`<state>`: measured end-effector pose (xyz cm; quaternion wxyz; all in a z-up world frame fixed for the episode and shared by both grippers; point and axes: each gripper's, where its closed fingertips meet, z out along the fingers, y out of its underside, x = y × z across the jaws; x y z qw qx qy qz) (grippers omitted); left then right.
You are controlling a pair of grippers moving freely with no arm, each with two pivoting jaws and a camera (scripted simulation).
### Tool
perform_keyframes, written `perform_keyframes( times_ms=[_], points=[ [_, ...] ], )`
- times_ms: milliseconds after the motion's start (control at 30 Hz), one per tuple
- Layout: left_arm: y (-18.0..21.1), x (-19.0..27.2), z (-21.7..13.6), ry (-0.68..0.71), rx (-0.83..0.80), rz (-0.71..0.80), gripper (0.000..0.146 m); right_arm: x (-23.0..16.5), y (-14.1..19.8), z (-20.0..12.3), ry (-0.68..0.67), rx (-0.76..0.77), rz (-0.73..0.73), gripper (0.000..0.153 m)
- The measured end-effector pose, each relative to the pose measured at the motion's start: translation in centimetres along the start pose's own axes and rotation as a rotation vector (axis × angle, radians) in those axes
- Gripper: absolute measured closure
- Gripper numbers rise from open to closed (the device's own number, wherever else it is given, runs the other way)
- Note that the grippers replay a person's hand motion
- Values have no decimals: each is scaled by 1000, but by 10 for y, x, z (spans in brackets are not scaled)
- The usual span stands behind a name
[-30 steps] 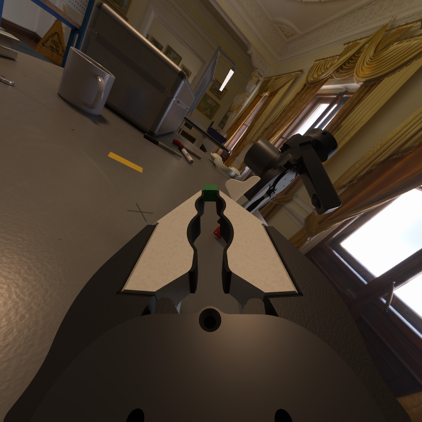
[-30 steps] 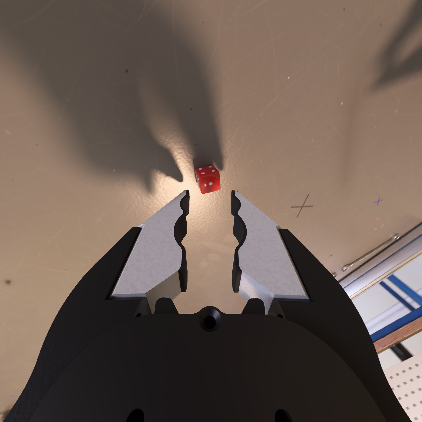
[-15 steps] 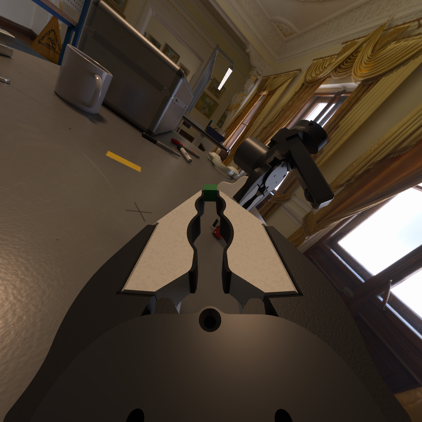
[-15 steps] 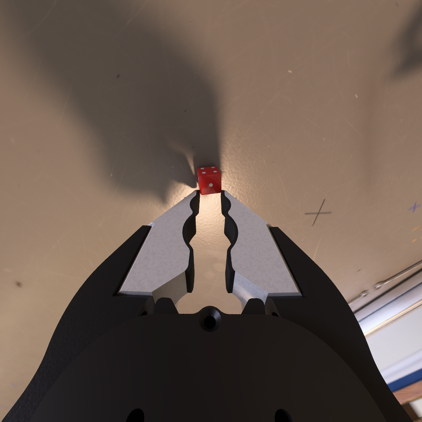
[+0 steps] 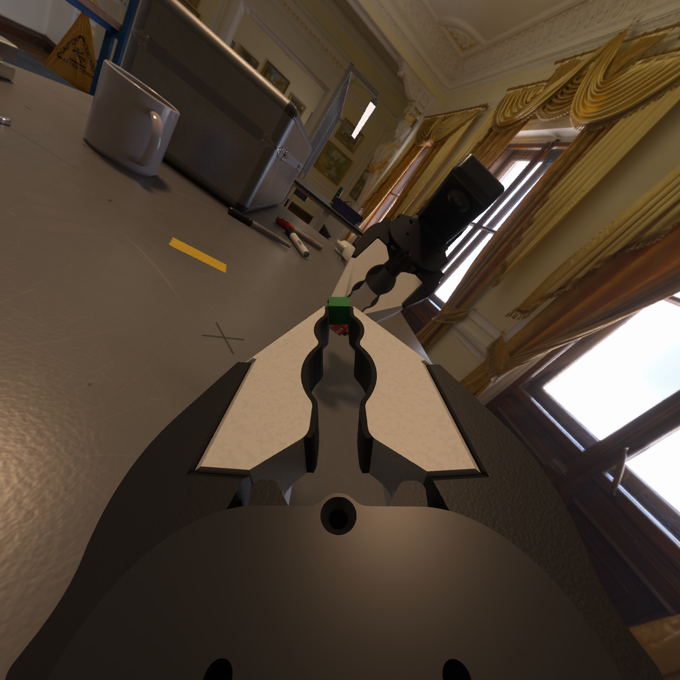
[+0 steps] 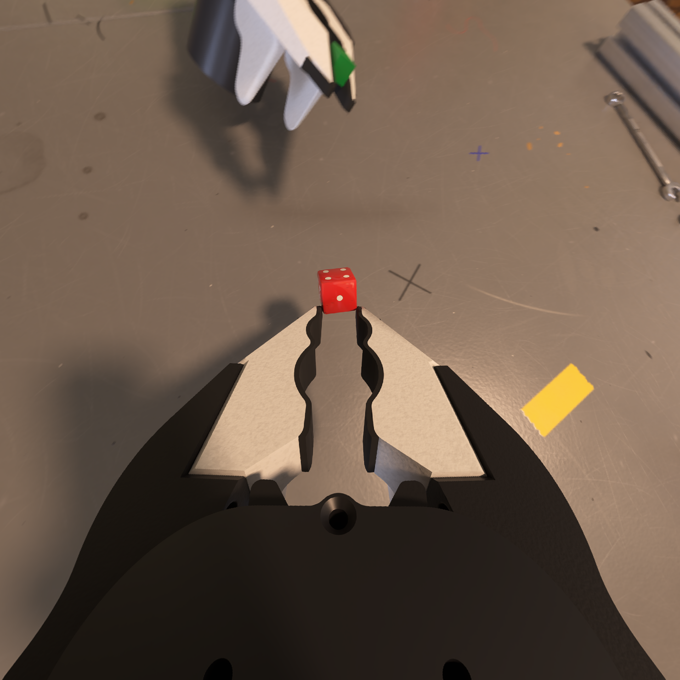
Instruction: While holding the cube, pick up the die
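1. The left tongs (image 5: 339,312) were closed on the green cube (image 5: 338,310), which sat clamped at the very tips, clear of the counter (image 5: 92,294).
2. The right tongs (image 6: 337,311) were closed on the red die (image 6: 337,290) — both tips pressed against its lower side faces. In the right wrist view the die's near face showed one pip; whether the die was off the counter could not be told.
3. In the left wrist view the die (image 5: 339,329) appeared just beneath the cube, in the gap between the tips, with the right tongs (image 5: 362,298) pointing down just beyond it.
4. In the right wrist view the left tongs (image 6: 344,94) hung well apart from the die, with the cube (image 6: 342,66) between the tips.
5. A yellow tape strip (image 6: 557,399) and a black cross mark (image 6: 409,281) lay on the counter near the die.
6. A white mug (image 5: 128,119) stood beside a metal case (image 5: 220,110) toward the far edge of the counter — markers (image 5: 294,239) lay just past the case.
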<state>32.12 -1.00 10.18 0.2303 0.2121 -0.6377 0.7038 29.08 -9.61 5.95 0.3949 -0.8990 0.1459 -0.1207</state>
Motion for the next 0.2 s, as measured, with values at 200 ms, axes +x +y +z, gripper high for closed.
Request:
perform_keyframes(
  times_ms=[200],
  points=[
    [2, -2, 2, -13, -19, -9, 137, 18, 15, 16, 96, -92, 28, 135]
  ],
)
